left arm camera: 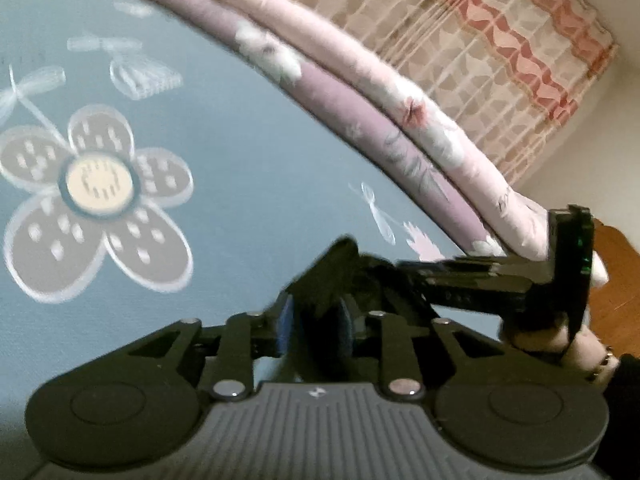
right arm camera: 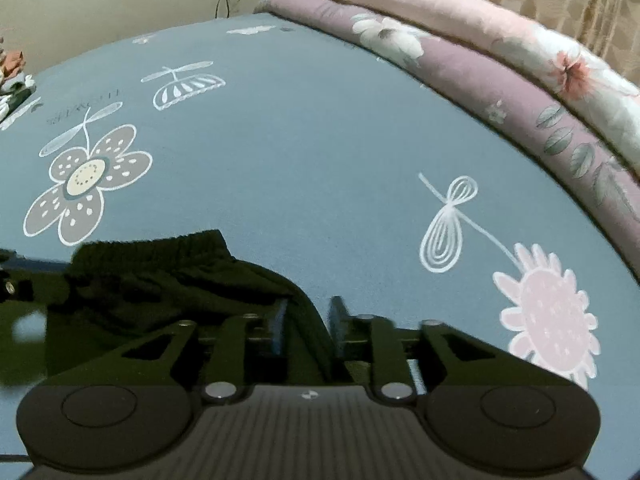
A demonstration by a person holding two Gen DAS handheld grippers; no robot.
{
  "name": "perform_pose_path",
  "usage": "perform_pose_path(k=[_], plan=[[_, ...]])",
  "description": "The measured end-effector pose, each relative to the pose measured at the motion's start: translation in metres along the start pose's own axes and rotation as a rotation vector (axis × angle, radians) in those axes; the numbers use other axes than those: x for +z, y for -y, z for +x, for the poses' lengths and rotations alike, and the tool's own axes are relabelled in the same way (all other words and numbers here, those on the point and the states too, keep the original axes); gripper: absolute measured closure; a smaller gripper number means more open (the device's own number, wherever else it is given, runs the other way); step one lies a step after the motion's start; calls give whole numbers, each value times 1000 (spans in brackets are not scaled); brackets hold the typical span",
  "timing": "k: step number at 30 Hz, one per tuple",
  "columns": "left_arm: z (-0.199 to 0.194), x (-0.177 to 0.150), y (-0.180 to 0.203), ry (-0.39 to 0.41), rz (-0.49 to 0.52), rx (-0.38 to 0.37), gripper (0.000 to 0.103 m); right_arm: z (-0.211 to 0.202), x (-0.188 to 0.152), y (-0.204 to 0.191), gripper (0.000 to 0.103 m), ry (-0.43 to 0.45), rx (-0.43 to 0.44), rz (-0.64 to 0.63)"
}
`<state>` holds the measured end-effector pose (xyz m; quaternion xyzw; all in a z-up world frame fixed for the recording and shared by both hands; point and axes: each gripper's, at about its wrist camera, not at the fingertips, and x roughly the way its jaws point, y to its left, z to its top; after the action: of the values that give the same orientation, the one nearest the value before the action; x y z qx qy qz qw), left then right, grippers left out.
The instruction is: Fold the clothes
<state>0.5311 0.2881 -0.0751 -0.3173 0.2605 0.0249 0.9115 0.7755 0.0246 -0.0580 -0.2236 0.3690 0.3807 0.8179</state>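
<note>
A black garment (right arm camera: 160, 276) with a gathered elastic waistband lies bunched low over the blue-grey flowered bedsheet (right arm camera: 300, 140). One edge of it runs between the fingers of my right gripper (right arm camera: 308, 320), which is shut on the cloth. In the left wrist view, my left gripper (left arm camera: 316, 320) is shut on a dark fold of the same garment (left arm camera: 324, 276). The right gripper's body (left arm camera: 568, 264) shows close by at the right, held by a person's hand (left arm camera: 536, 336). Most of the garment is hidden behind the gripper bodies.
A folded pink quilt (right arm camera: 460, 20) lies on a mauve quilt (right arm camera: 460, 68) along the bed's far right side. A patterned curtain (left arm camera: 500, 60) hangs behind them. A wooden board (left arm camera: 616, 280) shows at the right. Other fabric (right arm camera: 12, 76) lies at the far left edge.
</note>
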Motion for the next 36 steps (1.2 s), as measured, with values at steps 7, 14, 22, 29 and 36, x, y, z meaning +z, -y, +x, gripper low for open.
perform_pose_path(k=[7,14,22,29,36], plan=[[-12,6,5,17,57,28,56,-57,-3,-17,59,53,36,-16],[-13,10,-3,13,42,37,52,-22,-6,-51,59,-28,63,-70],[-6,13,-14,-2,25,56,50,23,10,-56,57,-18,14,-36],[2,6,0,-59,82,34,44,-53,-15,-52,46,-78,-70,-49],[5,-6,25,-126,168,-40,41,-170,-104,-19,32,-158,-268,222]])
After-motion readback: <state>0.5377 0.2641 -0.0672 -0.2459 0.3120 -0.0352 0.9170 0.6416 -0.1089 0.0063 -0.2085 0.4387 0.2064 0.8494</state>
